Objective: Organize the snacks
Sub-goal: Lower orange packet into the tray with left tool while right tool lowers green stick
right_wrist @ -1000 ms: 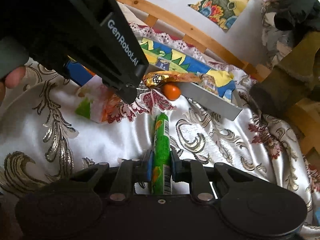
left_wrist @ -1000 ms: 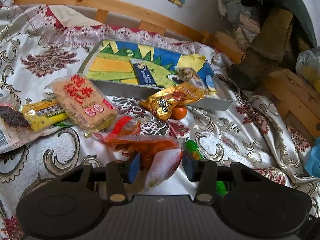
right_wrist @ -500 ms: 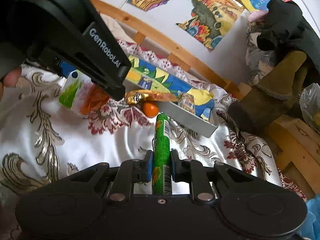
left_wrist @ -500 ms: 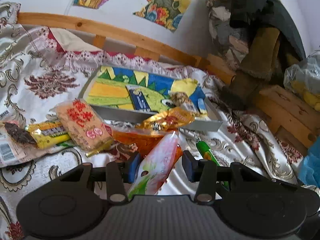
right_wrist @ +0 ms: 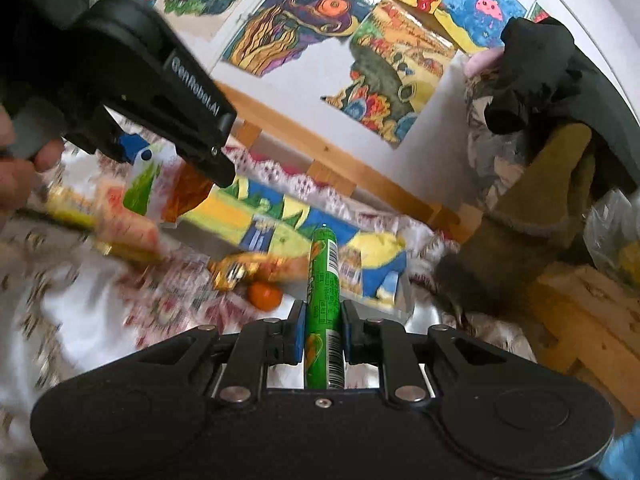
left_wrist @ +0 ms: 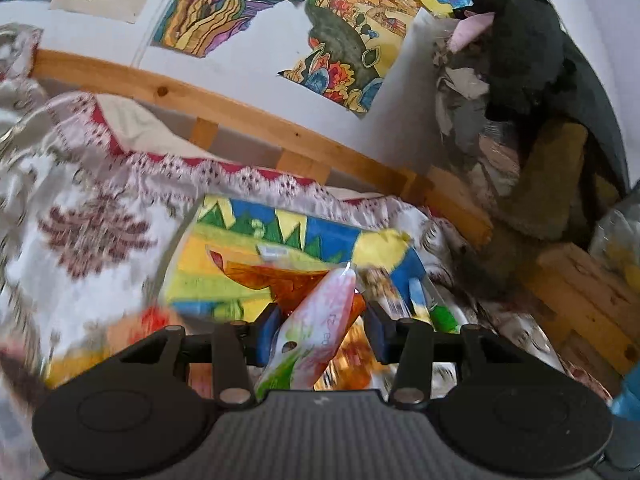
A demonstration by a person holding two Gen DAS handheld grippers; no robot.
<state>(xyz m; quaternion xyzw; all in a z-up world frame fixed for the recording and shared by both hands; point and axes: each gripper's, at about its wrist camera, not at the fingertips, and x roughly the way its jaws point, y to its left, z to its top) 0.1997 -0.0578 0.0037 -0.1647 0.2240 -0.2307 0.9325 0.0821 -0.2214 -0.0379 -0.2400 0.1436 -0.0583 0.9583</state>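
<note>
Both hands are higher than a second ago, and more of the wall drawings (left_wrist: 352,36) shows. The left gripper (left_wrist: 320,330) has lifted the snack bag (left_wrist: 316,328) off the cloth (left_wrist: 80,216); the bag hangs between its blue pads in front of the colorful tray (left_wrist: 280,236). The right gripper (right_wrist: 323,330) stays squeezed on the green candy tube (right_wrist: 323,280), also off the cloth now, pointing at the tray's right end.

Only the right view shows a hand (right_wrist: 16,176) at the far left, the gold wrapper (right_wrist: 236,270) and an orange ball (right_wrist: 265,295). The left view blurs those.
</note>
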